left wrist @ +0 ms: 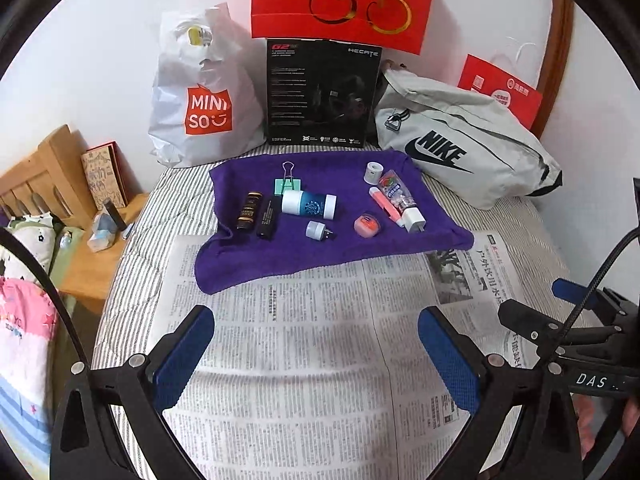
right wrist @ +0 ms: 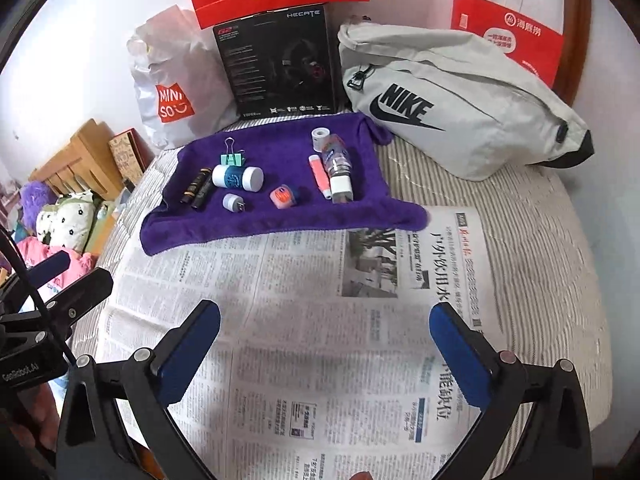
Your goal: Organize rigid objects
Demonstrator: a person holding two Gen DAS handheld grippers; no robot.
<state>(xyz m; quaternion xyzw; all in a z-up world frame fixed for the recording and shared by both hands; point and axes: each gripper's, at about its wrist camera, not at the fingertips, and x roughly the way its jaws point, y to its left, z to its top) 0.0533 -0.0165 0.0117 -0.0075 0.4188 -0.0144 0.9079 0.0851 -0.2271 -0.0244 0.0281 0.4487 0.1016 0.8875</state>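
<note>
**Both grippers empty, items all on the towel — pick a target & commit**

Your left gripper [left wrist: 316,344] and right gripper [right wrist: 324,340] both hang over the newspaper [left wrist: 304,320] w/ jaws spread wide, nothing between the pads. Every small item sits farther off on the purple towel [left wrist: 320,248], well apart from either tool.

Layout, left wrist view: two dark tubes [left wrist: 258,212] side by side at the towel's left; green binder clip [left wrist: 287,184] just behind the white-capped jar [left wrist: 309,204], which lies on its side; small plug adapter [left wrist: 318,230] near the jar; pink round tin [left wrist: 367,224] mid-right; orange marker [left wrist: 384,206], clear bottle [left wrist: 396,190] & white charger [left wrist: 414,218] bunched close at right; white tape roll [left wrist: 374,172] behind them.

My read: you're between grasps. Go for loners first (tin, adapter) — easy approach, no neighbours. For the jar, close across its short width so it can't roll. The right-hand cluster is tight; take the outermost piece first or you'll knock the rest.

View diffs: right wrist cam shows the red paper bag [right wrist: 508,28] in full, plus the newspaper headline. Left cam shows the wooden bedside shelf [left wrist: 96,248] w/ clutter much better. Each cam catches the other gripper at its edge.
</note>
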